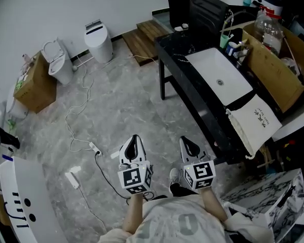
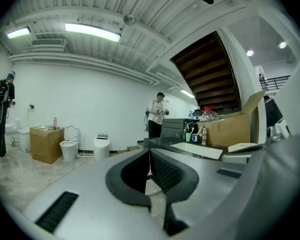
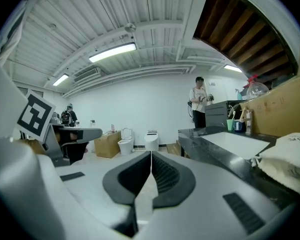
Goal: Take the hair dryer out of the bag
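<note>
Left claw (image 1: 135,137): we see its two jaws pressed together along their whole length with nothing between them. It is held roughly level over the floor, just beside the right claw.
Right claw (image 1: 188,141): its jaws are likewise closed on each other and hold nothing. The left claw's marker cube shows at its left side.
Bag (image 1: 257,119): a white cloth drawstring bag with dark print. It lies on the near end of the worktop, ahead of the right claw and to its right, and well apart from both claws.
Hair dryer: we cannot see it in any view.
Worktop (image 1: 192,92): black and long, it runs away from the right claw on that claw's right side.
Sink basin (image 1: 220,77): white, set in the worktop beyond the bag as seen from the right claw.
Cardboard box (image 1: 273,72): open, and it stands right of the sink basin, farther from the claws than the bag.
Bottle (image 1: 267,29): clear, upright at the box's far end.
Floor (image 1: 142,110): grey and marbled, it lies under and ahead of both claws.
Cables (image 1: 83,92): white, they trail over the floor to the left of the left claw.
Power strip (image 1: 95,148): white, near the left claw on its left.
Toilets (image 1: 99,43): two white ones at the far wall, well ahead of the left claw and to its left.
Person (image 3: 197,101): stands at the worktop's far end, far ahead of both claws.
</note>
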`<act>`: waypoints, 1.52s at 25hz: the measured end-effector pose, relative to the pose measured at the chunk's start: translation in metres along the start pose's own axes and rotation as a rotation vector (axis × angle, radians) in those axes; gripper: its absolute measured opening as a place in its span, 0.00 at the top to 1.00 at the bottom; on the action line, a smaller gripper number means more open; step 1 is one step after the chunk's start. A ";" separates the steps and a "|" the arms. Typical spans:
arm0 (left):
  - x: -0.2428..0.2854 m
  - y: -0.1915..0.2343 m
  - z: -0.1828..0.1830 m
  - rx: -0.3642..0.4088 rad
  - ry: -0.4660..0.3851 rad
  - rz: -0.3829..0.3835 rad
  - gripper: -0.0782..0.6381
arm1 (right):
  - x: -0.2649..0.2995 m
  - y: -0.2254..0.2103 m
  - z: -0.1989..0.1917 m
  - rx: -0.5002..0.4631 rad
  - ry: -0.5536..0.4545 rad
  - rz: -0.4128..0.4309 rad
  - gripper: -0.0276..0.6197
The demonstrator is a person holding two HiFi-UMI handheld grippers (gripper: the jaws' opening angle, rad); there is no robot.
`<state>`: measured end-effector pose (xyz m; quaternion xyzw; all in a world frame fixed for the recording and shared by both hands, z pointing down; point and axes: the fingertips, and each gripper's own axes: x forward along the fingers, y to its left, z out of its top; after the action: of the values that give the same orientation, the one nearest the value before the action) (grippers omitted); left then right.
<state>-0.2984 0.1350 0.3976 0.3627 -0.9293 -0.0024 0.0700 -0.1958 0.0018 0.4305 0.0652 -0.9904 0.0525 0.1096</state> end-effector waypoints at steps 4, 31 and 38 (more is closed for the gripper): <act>0.024 -0.002 0.007 -0.015 -0.016 0.017 0.85 | 0.023 -0.018 0.009 -0.005 0.002 0.005 0.91; 0.086 0.026 0.041 -0.002 -0.040 -0.089 0.80 | 0.088 -0.012 0.050 0.055 -0.060 0.025 0.65; 0.105 0.015 0.034 -0.010 -0.018 -0.148 0.45 | 0.095 -0.022 0.049 0.040 -0.043 -0.007 0.47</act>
<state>-0.3889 0.0738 0.3779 0.4298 -0.9006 -0.0156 0.0631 -0.2953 -0.0364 0.4064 0.0718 -0.9911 0.0708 0.0873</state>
